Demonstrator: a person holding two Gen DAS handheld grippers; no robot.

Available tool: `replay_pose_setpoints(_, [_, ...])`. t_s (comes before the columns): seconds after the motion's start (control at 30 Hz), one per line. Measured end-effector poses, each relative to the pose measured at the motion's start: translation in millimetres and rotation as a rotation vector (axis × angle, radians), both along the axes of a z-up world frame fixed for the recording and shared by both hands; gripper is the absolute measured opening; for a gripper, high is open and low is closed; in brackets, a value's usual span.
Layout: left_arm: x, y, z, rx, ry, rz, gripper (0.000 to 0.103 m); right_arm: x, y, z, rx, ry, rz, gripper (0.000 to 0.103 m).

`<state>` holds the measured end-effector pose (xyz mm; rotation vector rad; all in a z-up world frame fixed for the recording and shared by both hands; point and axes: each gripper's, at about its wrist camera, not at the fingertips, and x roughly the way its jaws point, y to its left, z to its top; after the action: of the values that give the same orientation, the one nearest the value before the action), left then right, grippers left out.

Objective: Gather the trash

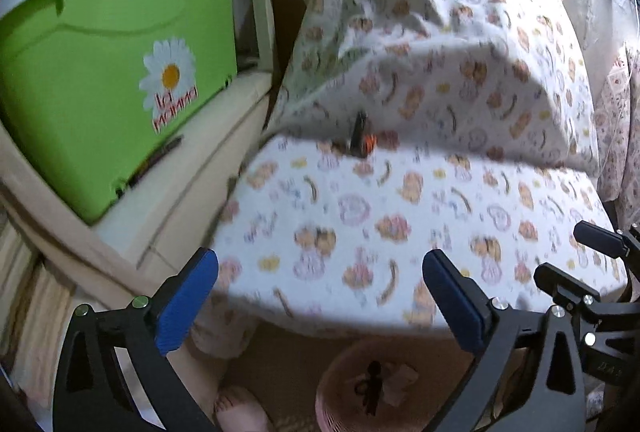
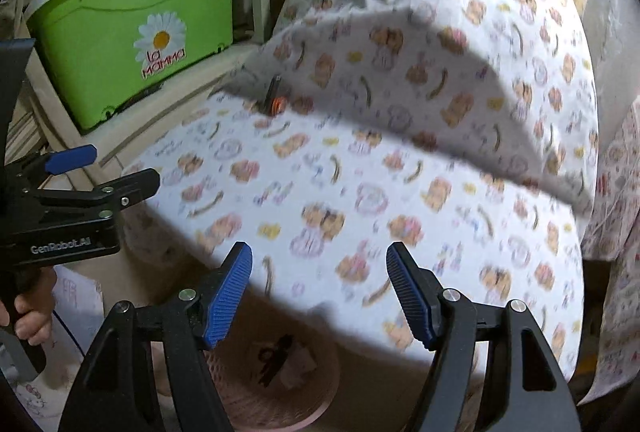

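Note:
A small black and orange item (image 1: 362, 139) lies on the patterned bed sheet (image 1: 360, 216) at the foot of a pillow; it also shows in the right wrist view (image 2: 274, 98). A pink basket (image 1: 360, 388) stands on the floor below the bed edge, with a black scrap and pale paper pieces inside; it also shows in the right wrist view (image 2: 276, 380). My left gripper (image 1: 320, 300) is open and empty above the bed edge. My right gripper (image 2: 319, 294) is open and empty beside it. The left gripper also shows at the left of the right wrist view (image 2: 104, 168).
A green bin with a daisy sticker (image 1: 116, 72) sits on a wooden shelf (image 1: 200, 144) left of the bed. A patterned pillow (image 1: 460, 32) leans at the bed's head. A bare foot (image 1: 240, 412) is on the floor near the basket.

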<state>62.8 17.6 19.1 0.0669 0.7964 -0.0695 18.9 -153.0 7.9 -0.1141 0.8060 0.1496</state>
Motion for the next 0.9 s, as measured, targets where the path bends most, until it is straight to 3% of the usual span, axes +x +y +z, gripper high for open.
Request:
replay_pose_setpoints(0.3, [66, 2, 28, 0.014, 0.007, -0.022, 0.101, 57, -9, 28, 0.037, 0.017, 0.0, 0.072])
replay_pose_setpoints(0.5, [104, 8, 24, -0.024, -0.007, -0.025, 0.101, 99, -12, 39, 0.041, -0.003, -0.019, 0.072])
replay_pose_setpoints(0.7, [134, 17, 1, -0.065, 0.073, -0.001, 0.101, 126, -23, 15, 0.061, 0.01, -0.075, 0.072])
replay_pose_setpoints(0.9, [146, 17, -10, -0.021, 0.048, 0.018, 0.101, 140, -33, -5, 0.04, 0.057, -0.088, 0.072])
